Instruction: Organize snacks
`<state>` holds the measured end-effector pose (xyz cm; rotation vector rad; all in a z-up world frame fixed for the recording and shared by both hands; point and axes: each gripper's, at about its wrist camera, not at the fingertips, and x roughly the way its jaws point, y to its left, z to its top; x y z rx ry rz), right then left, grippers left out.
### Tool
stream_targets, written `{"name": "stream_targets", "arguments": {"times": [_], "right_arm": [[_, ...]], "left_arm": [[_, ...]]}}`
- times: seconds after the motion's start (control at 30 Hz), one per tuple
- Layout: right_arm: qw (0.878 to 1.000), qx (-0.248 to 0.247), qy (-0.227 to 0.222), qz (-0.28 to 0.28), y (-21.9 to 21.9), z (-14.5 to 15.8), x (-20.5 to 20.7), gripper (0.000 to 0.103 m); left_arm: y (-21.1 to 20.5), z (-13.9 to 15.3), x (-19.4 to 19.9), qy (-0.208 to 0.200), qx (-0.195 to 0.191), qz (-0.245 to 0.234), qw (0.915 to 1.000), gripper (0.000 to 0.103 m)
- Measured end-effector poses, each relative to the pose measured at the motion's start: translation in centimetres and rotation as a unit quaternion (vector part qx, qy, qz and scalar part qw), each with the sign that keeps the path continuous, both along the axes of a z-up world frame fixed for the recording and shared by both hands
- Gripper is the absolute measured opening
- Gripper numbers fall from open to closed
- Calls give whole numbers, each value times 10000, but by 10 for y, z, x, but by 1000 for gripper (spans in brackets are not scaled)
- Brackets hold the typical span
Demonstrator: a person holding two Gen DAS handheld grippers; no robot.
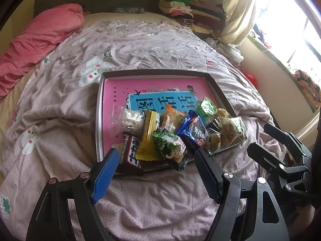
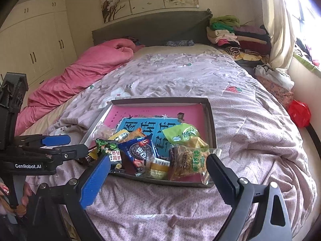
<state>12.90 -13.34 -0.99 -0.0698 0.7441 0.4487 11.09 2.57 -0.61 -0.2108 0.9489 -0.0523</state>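
A shallow box (image 1: pixel 218 92) sits on the bed's pale patterned quilt (image 1: pixel 140 46), and the snacks are heaped at its near edge over a pink picture book (image 1: pixel 112 92) lying in the bottom; they look light, crinkly and slippery, soft film packets that will buckle under a pinch, so I judge the flat sealed ends or the middle of a packet the safest hold, and gently, since biscuits inside could crumble. The left claw (image 1: pixel 155 161) stands wide with nothing between its blue pads, hovering just near of the pile; the green pea packet (image 1: pixel 170 148) and the dark chocolate bar (image 1: pixel 131 156), both overhanging the box's near rim, lie closest to it, the bar by its left finger; the blue cookie packet (image 1: pixel 193 130) sits just beyond, to the right. The right claw (image 2: pixel 158 167) is likewise wide and empty, held near the box's near edge, with the clear yellow cracker bag (image 2: pixel 189 161) just inside its right finger and the light green pouch (image 2: pixel 180 134) farther in.
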Motion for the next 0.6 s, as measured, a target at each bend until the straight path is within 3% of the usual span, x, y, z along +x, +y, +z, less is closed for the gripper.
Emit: {"name": "stream_targets", "arguments": {"times": [0.27, 0.6], "right_arm": [[10000, -19, 86, 17, 1, -2, -11, 97], [9998, -17, 177, 44, -4, -3, -29, 97]], "left_arm": [[0, -3, -11, 48, -22, 57, 10000, 79], [-7, -8, -31, 137, 224, 215, 9994, 79]]}}
